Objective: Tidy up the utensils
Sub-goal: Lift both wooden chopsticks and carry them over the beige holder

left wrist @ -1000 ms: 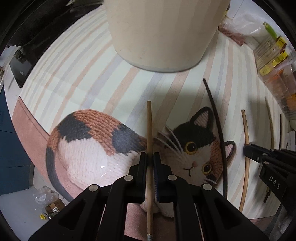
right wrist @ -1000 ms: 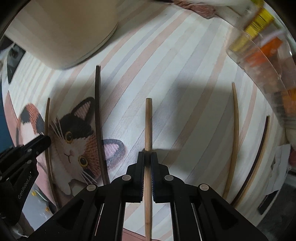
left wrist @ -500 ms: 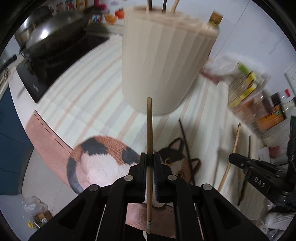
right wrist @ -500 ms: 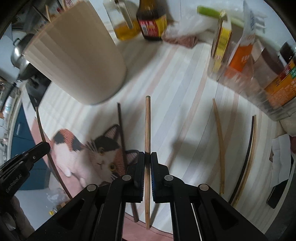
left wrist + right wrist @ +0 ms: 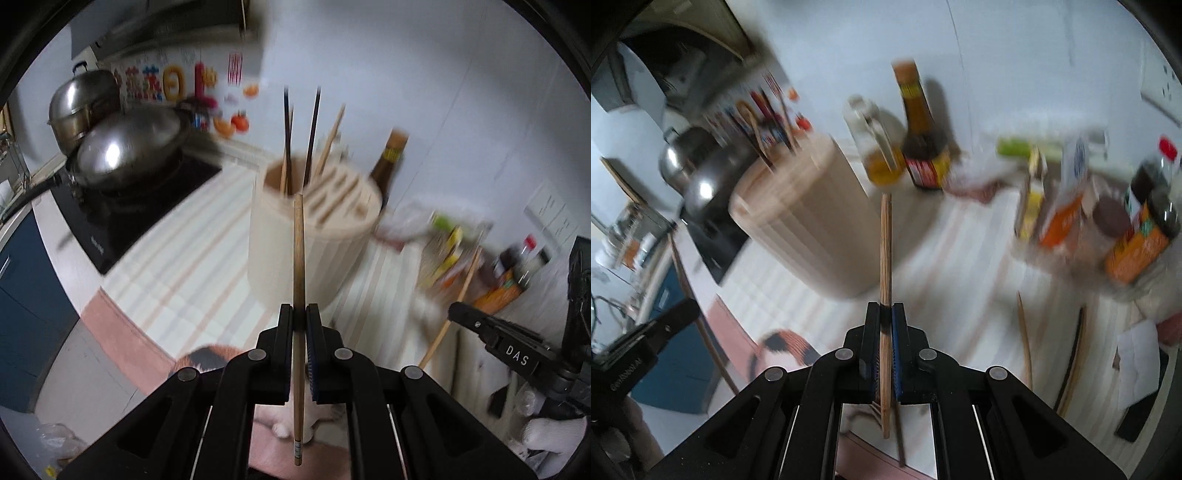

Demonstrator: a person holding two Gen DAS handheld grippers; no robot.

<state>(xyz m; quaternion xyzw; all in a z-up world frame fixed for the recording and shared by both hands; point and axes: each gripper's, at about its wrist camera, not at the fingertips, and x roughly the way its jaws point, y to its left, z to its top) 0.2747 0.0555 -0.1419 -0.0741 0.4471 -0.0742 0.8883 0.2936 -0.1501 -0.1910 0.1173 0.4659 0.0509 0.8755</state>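
Both grippers clamped on a chopstick apiece: left gripper [image 5: 300, 314] w/ its chopstick [image 5: 298, 258] pointing away, lengthwise toward slotted holder [image 5: 314, 236] dead ahead; right gripper [image 5: 882, 314] holds chopstick [image 5: 885, 251], holder far-left.

Off to my left a steel wok [image 5: 129, 147] sits on a black stovetop [image 5: 147, 206], with a lidded steel pot [image 5: 83, 107] behind it. A striped mat with a calico cat print [image 5: 786, 350] covers my desk. A dark sauce bottle [image 5: 921, 147] stands just beside an oil bottle [image 5: 877, 147]. Blurred jars and boxes [image 5: 1108, 229] crowd my right. Colourful decorations [image 5: 173, 83] dot the wall.
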